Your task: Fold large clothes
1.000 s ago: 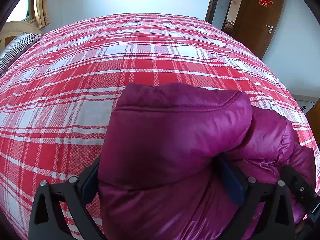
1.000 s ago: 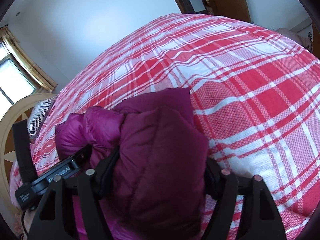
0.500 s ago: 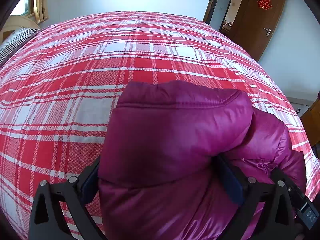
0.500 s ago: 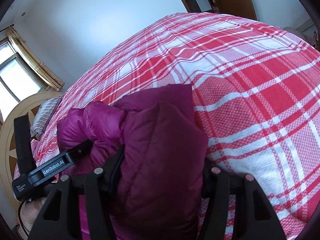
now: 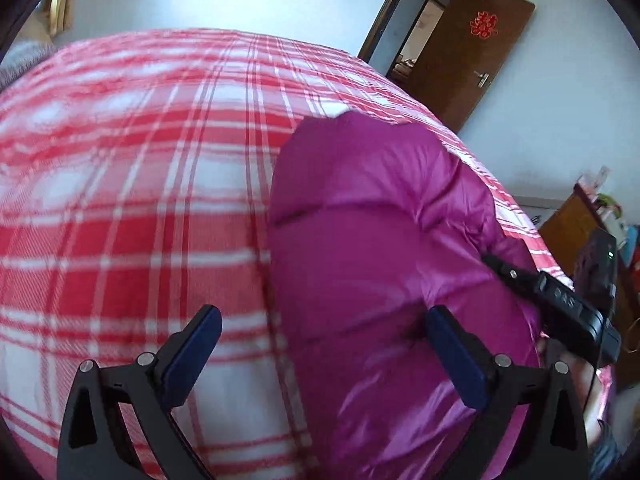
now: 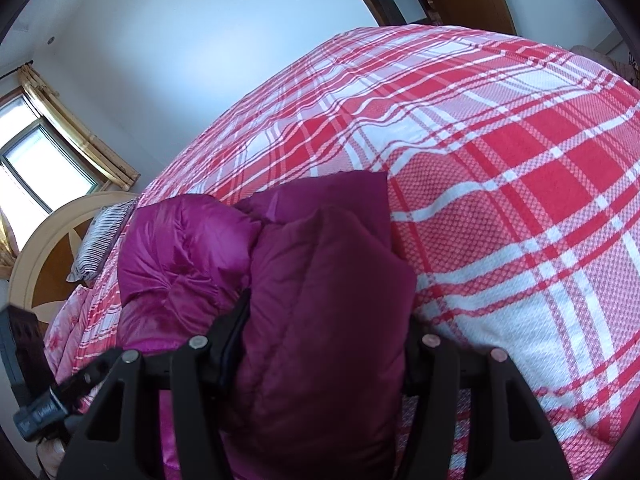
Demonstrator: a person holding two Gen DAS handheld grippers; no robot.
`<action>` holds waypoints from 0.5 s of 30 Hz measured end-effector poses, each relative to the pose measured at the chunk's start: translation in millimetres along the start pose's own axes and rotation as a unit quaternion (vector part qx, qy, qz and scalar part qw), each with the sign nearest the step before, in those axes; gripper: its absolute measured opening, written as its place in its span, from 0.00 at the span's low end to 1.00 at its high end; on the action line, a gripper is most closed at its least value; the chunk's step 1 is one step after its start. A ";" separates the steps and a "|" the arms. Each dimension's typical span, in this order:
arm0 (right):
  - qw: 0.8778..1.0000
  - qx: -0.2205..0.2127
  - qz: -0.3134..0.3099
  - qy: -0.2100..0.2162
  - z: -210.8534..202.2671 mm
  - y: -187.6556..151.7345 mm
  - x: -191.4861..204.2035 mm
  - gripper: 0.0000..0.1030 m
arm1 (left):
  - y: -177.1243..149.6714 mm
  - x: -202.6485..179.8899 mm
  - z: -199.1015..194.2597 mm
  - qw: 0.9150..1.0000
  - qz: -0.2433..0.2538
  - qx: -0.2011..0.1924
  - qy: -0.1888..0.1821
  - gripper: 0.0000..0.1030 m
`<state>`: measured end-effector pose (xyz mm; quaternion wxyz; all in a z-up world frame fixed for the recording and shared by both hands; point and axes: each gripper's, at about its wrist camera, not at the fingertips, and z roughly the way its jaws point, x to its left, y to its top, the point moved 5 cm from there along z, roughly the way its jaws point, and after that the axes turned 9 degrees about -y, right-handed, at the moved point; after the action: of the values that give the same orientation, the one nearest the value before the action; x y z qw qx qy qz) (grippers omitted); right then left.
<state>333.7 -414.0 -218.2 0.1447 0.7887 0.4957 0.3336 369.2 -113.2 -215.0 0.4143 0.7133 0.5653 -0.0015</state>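
Lying on a bed [image 5: 120, 208] with a red and white plaid cover, a magenta puffer jacket [image 5: 380, 260] is bunched into a thick roll. The right gripper [image 6: 320, 344] has just been closing, and its fingers [image 6: 230, 336] now pinch a thick fold of the jacket between them. The left gripper [image 5: 324, 344] stands with fingers [image 5: 192, 348] spread wide over the bed; only its right finger touches the jacket's side, and nothing is gripped.
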 end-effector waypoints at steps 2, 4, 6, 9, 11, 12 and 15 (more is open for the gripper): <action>1.000 -0.001 0.001 0.001 -0.1 -0.1 0.1 0.58 | -3.2 -1.0 2.6 1.000 -0.001 -0.003 -0.010 0.99; 1.000 -0.001 0.004 0.004 -0.9 -0.1 -0.4 0.57 | -3.1 -4.6 8.8 1.000 0.010 -0.005 -0.009 0.99; 0.999 -0.004 0.025 0.032 -3.9 -0.3 -6.5 0.51 | -3.7 -8.7 14.5 1.000 0.028 -0.005 -0.004 0.99; 0.996 -0.007 0.050 0.069 -7.4 -0.3 -14.6 0.48 | -4.1 -9.8 18.2 0.999 0.037 0.001 0.004 0.99; 0.997 -0.008 0.045 0.064 -7.7 -0.4 -11.6 0.47 | -4.5 -9.9 19.5 0.999 0.042 0.003 0.006 0.99; 0.997 -0.007 0.045 0.064 -7.4 -0.4 -11.0 0.46 | -4.7 -10.0 19.6 0.999 0.042 0.004 0.006 0.99; 0.996 0.004 0.040 0.077 -5.4 -0.5 -8.9 0.37 | -7.6 -11.8 16.4 0.999 0.049 0.002 0.012 0.99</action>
<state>327.2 -422.1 -218.0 0.0893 0.7807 0.4745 0.3968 366.4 -132.3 -224.7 0.4060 0.7409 0.5344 0.0259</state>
